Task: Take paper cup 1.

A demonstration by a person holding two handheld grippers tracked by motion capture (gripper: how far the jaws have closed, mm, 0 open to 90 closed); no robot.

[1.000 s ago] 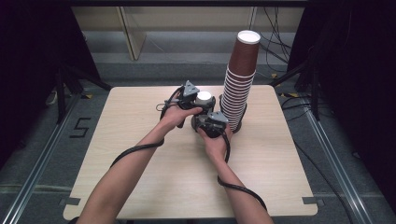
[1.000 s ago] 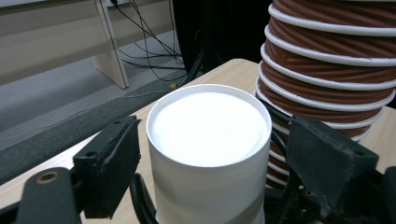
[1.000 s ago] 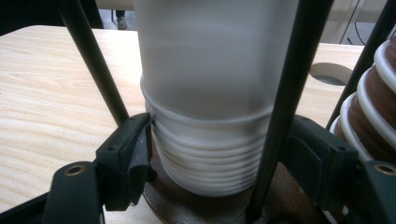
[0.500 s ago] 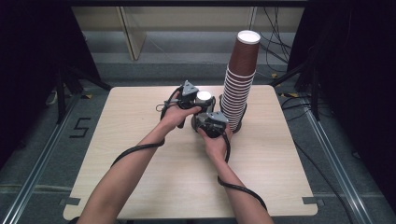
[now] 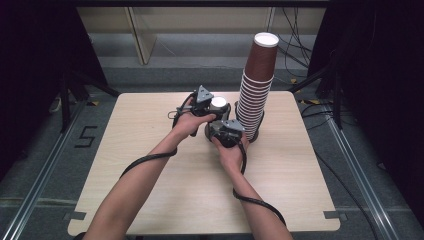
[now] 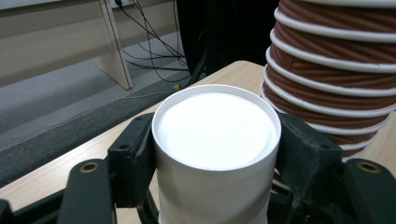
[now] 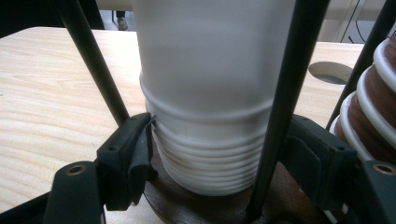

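A white cup (image 6: 215,135) stands upside down on top of a short stack of white cups (image 7: 210,158), near the table's middle. My left gripper (image 6: 215,154) is shut on that top cup (image 5: 218,102); its jaws have just been closing and both pads press on the cup's sides. My right gripper (image 7: 212,144) reaches in from the near side, lower down, and is shut on the ribbed rims of the white stack. In the high view the left gripper (image 5: 212,107) sits just behind the right gripper (image 5: 224,125). The white stack rests on a brown base (image 7: 210,207).
A tall stack of upside-down brown cups (image 5: 257,85) stands right beside the grippers, close at the right in both gripper views (image 6: 336,84) (image 7: 369,116). Thin black rods (image 7: 285,93) rise around the white stack. The wooden table (image 5: 150,165) has a round hole (image 7: 331,72).
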